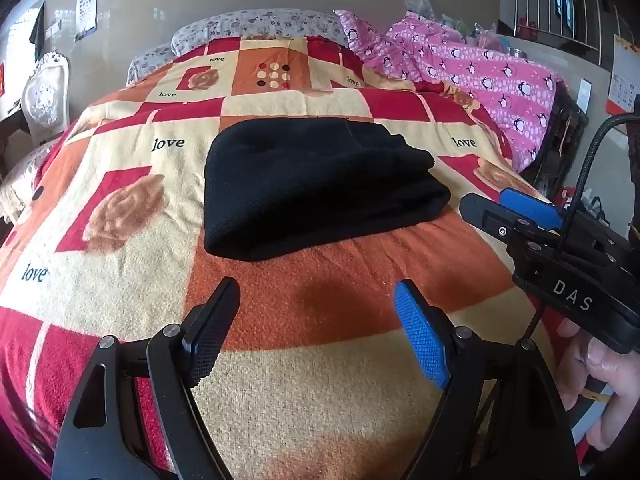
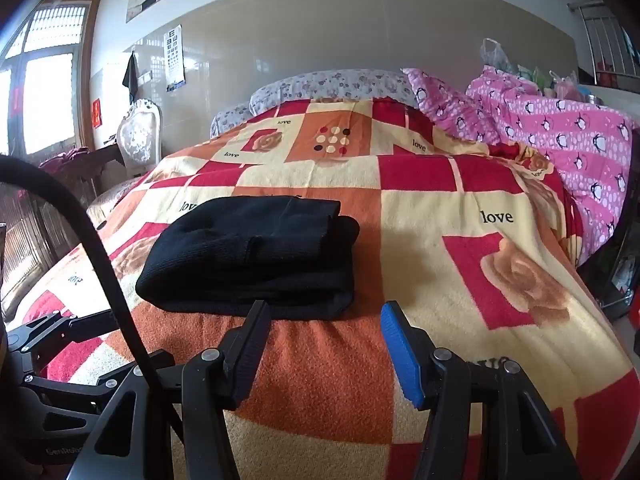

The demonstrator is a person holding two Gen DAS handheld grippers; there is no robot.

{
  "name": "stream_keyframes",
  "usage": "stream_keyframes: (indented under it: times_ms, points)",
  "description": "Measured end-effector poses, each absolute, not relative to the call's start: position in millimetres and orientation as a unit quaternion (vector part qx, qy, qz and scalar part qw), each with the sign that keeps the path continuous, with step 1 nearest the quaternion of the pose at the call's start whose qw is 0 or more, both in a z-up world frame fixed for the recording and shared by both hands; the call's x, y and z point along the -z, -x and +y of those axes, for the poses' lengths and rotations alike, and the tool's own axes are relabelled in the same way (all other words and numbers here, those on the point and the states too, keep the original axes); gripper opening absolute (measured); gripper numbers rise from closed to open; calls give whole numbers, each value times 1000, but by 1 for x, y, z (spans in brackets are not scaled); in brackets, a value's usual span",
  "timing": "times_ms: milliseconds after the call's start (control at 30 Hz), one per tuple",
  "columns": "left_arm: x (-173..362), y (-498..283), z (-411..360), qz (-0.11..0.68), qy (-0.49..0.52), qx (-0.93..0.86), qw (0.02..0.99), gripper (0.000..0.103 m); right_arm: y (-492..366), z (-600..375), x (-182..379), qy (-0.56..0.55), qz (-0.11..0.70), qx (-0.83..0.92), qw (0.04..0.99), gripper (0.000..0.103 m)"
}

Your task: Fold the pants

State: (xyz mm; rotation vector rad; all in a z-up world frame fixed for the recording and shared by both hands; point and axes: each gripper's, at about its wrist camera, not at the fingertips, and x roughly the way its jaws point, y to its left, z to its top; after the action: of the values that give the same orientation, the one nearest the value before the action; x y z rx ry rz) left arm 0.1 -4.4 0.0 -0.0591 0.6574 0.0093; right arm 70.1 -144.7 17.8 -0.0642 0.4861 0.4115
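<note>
Left wrist view: the left gripper (image 1: pixel 318 312) fills the bottom of the frame, its fingers (image 1: pixel 420 340) spread wide and released, with only the bed's patchwork blanket (image 1: pixel 300 380) between them. The pants (image 1: pixel 316 184), black and folded into a compact stack, lie on the blanket at the centre of the frame, well beyond the fingertips and untouched. At the right edge the right gripper (image 1: pixel 496 204) reaches in, held by a hand (image 1: pixel 604 376) at the lower right; it grasps nothing. A pink penguin quilt (image 1: pixel 480 68) is bunched at the upper right. Right wrist view: the right gripper (image 2: pixel 326 328) sits at the bottom centre, fingers (image 2: pixel 402 356) parted and empty over the blanket (image 2: pixel 440 200). The folded pants (image 2: pixel 256 256) lie left of centre, their near edge just past the black left fingertip. The left gripper (image 2: pixel 44 332) shows at the lower left edge.
</note>
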Motion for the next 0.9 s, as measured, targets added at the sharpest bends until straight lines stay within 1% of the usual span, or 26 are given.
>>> stream_keyframes:
  times_ms: [233, 567, 900]
  points:
    - [3, -2, -5, 322, 20, 6, 947, 80, -70, -144, -18, 33, 242, -202, 948, 55]
    - [5, 0, 3, 330, 49, 5, 943, 80, -70, -145, -18, 35, 241, -201, 949, 55]
    - [8, 3, 4, 332, 49, 2, 942, 80, -70, -144, -18, 37, 241, -200, 949, 56]
